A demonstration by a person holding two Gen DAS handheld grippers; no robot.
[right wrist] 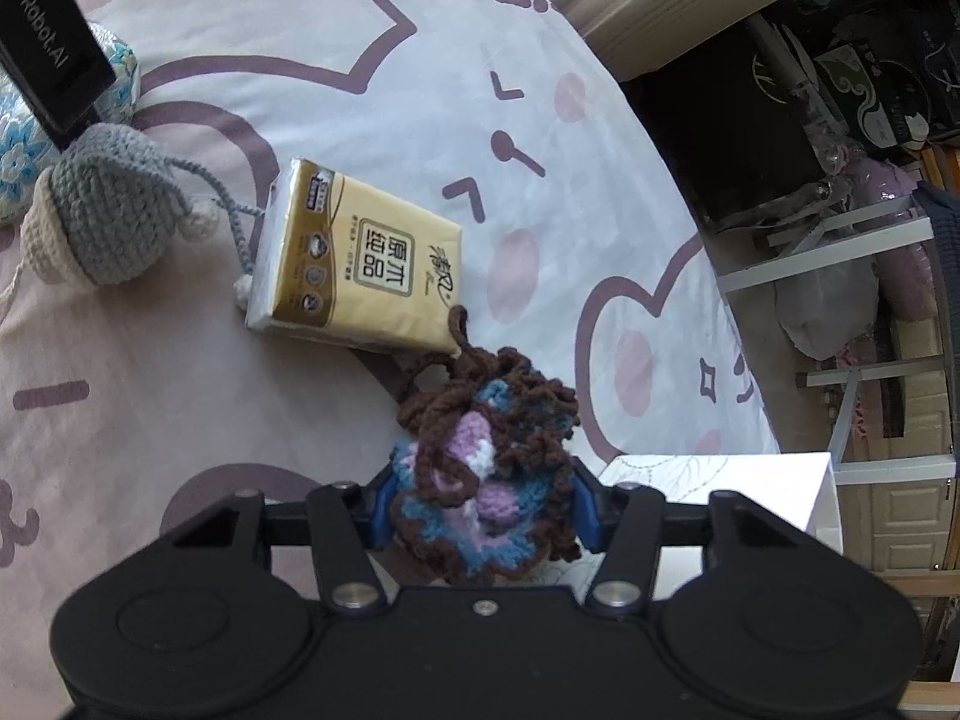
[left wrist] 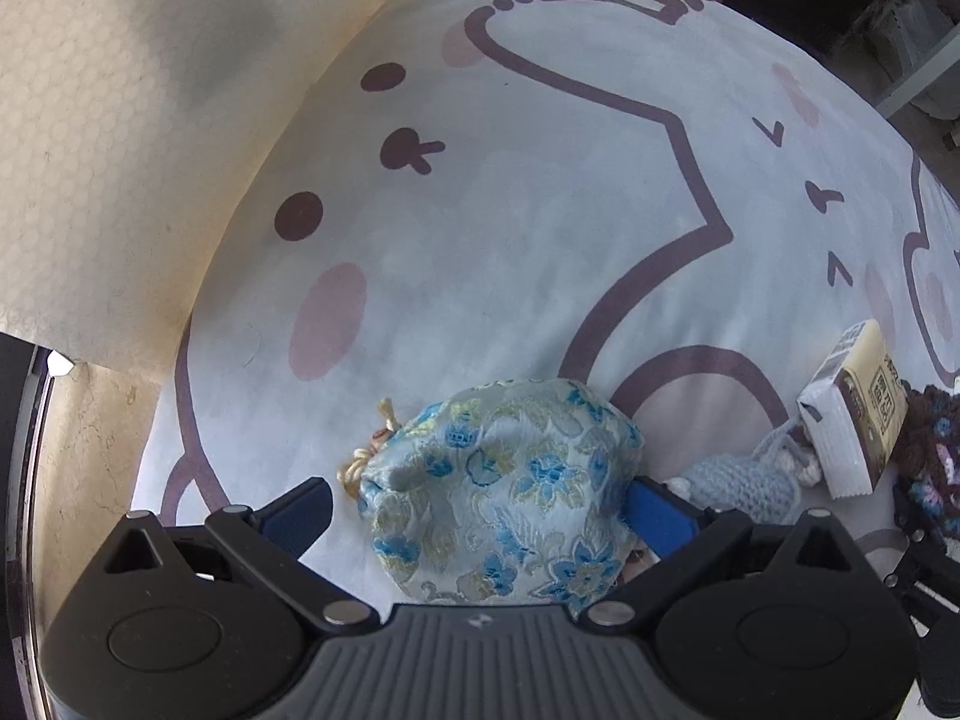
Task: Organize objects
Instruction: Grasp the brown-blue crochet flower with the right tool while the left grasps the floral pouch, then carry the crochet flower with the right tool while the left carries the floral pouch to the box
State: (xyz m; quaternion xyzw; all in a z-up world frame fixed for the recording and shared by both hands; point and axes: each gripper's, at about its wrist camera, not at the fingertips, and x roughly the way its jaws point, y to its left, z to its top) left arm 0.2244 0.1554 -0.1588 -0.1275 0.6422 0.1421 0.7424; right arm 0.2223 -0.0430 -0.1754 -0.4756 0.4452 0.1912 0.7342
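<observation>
My left gripper point(left wrist: 480, 507) is open. A light blue floral drawstring pouch point(left wrist: 504, 486) lies between its fingers on the bed; the right finger touches it, the left stands apart. My right gripper point(right wrist: 486, 510) is shut on a brown, blue and purple crocheted pouch point(right wrist: 492, 468). A yellow tissue pack point(right wrist: 360, 258) lies just beyond it, also in the left wrist view point(left wrist: 858, 408). A grey crocheted pouch point(right wrist: 108, 210) lies left of the pack, also in the left wrist view point(left wrist: 744, 480). The floral pouch shows at the far left of the right wrist view point(right wrist: 18, 144).
The bed sheet point(left wrist: 510, 192) is white with purple cartoon outlines. A cream wall point(left wrist: 120, 150) borders the bed on the left. A white paper bag point(right wrist: 750, 492) stands under my right gripper at the bed edge. Shelving and bags point(right wrist: 852, 240) fill the room to the right.
</observation>
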